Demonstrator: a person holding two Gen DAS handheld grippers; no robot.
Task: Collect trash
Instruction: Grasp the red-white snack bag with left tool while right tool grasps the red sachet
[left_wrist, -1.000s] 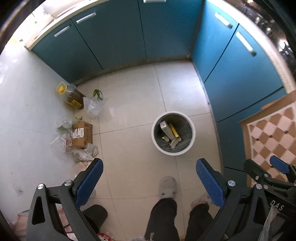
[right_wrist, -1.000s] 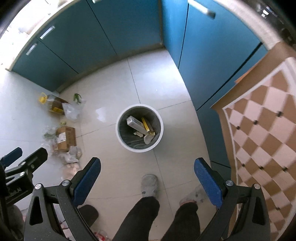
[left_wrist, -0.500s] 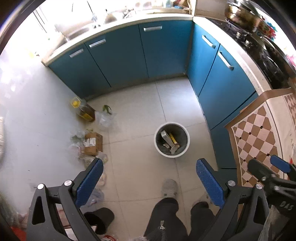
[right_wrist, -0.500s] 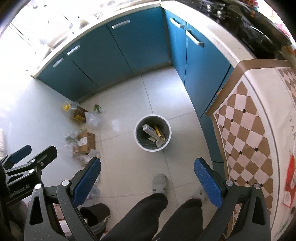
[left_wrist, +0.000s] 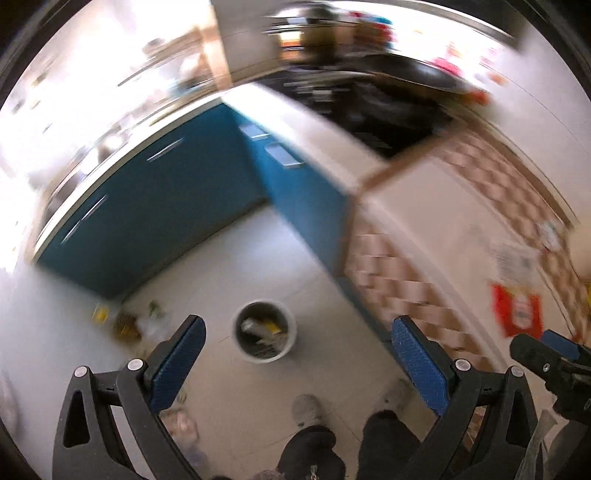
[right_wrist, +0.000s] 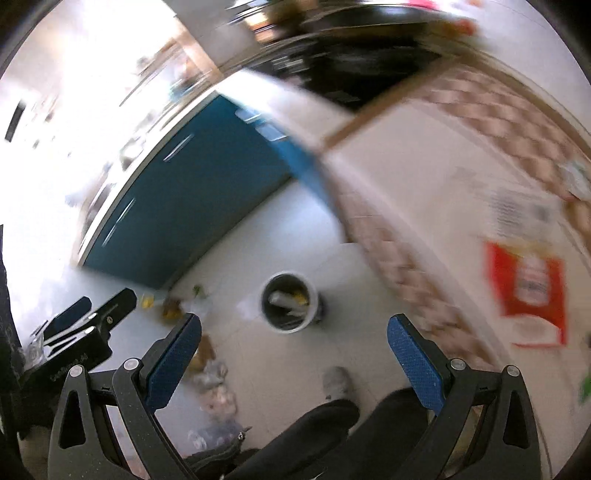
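Down on the floor (left_wrist: 236, 266) stands the round trash bin (left_wrist: 265, 331) with trash inside, between blue cabinets (left_wrist: 155, 206) and the checkered tabletop (left_wrist: 443, 236). More trash (right_wrist: 173, 308) lies by the cabinets, left of the bin. Both the left hand-held gripper (left_wrist: 295, 362) and right hand-held gripper (right_wrist: 293, 360) are spread wide, holding nothing. Everything looks blurry.

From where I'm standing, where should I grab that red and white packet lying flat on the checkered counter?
Take the red and white packet by its near edge, coming in low from the counter's floor side. It lies flat, so only an edge offers the right gripper a pinch. Blur hides whether any edge lifts.
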